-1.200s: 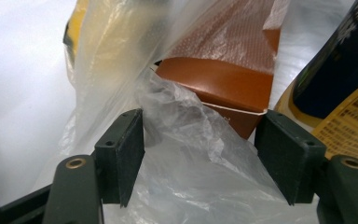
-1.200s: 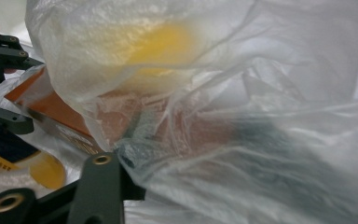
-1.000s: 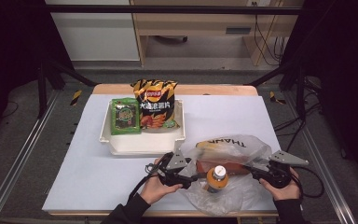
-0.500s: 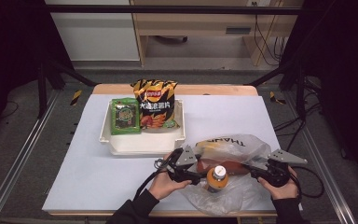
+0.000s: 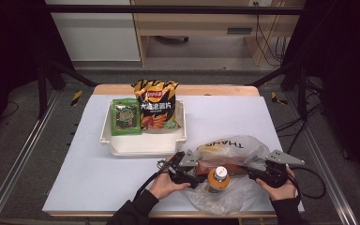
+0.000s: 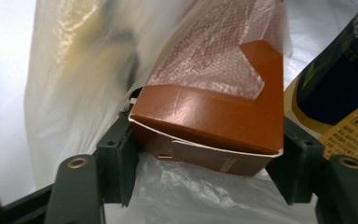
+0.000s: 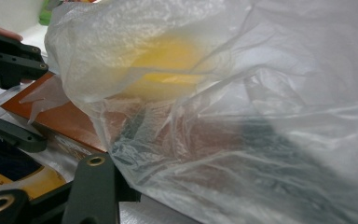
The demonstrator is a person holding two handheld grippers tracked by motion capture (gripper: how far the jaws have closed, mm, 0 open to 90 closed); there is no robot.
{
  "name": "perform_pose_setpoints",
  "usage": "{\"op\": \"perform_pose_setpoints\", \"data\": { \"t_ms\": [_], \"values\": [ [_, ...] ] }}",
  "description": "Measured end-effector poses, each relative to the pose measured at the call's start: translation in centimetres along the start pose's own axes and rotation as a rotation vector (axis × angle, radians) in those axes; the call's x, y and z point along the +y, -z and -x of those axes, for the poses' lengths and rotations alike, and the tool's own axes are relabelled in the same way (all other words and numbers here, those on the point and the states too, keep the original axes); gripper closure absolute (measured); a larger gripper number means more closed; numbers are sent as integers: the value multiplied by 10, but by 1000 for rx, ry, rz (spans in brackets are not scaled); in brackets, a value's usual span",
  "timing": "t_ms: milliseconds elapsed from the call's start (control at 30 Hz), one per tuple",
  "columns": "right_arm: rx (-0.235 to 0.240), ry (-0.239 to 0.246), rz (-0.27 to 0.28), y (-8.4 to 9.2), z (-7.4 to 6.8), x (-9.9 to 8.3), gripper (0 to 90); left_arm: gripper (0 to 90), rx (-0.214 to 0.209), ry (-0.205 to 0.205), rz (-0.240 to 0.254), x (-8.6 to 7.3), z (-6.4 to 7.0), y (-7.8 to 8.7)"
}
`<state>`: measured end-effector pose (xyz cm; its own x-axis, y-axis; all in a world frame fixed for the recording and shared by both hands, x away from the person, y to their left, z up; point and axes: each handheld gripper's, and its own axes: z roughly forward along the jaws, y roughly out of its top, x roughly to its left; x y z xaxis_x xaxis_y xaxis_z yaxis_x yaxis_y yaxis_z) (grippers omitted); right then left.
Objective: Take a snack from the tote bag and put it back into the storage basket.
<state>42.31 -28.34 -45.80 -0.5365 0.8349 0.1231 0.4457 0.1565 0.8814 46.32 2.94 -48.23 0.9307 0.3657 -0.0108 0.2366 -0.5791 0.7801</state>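
Jaws of the left gripper [image 6: 205, 186] sit on either flank of the brown box [image 6: 214, 121], closed on it at the bag's mouth – that box lies near the table's front edge, at about 5 o'clock from the white tray [image 5: 143, 140], half inside the clear plastic bag [image 5: 234, 150]. To do this well, I'd judge, keep the box level and move it straight along its length, so its corner doesn't snag the film or knock the orange-capped bottle [image 5: 218, 178] touching it at 3 o'clock. The right gripper [image 5: 258, 174] has just been opening its jaws; film drapes over them, and whether they pinch it I cannot tell. Up high you get the layout – tray with 2 snack packets, chip bag [image 5: 157, 105] and green packet [image 5: 125, 116]. The left gripper view gives the grip itself, box end square between the 2 pads. The right gripper view shows crumpled film [image 7: 242, 116] with a yellow item [image 7: 172, 65] inside.
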Motion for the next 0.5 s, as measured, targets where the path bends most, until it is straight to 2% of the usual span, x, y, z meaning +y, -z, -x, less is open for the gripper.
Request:
{"op": "perform_pose_setpoints", "data": {
  "t_ms": [100,200,267,400,500],
  "values": [
    [10,-19,13,0,2,-1,486,382,-6,-31,-15,1,1,4],
    [12,-31,20,1,4,-2,527,418,-39,-21,-5,2,3,10],
    [-3,-42,29,3,5,-2,568,431,-26,-6,11,3,4,16],
    [-29,-49,85,11,5,-1,650,437,-33,-4,12,1,2,29],
    [-17,-40,119,18,3,2,691,438,-55,4,39,-2,4,39]
  ]
}}
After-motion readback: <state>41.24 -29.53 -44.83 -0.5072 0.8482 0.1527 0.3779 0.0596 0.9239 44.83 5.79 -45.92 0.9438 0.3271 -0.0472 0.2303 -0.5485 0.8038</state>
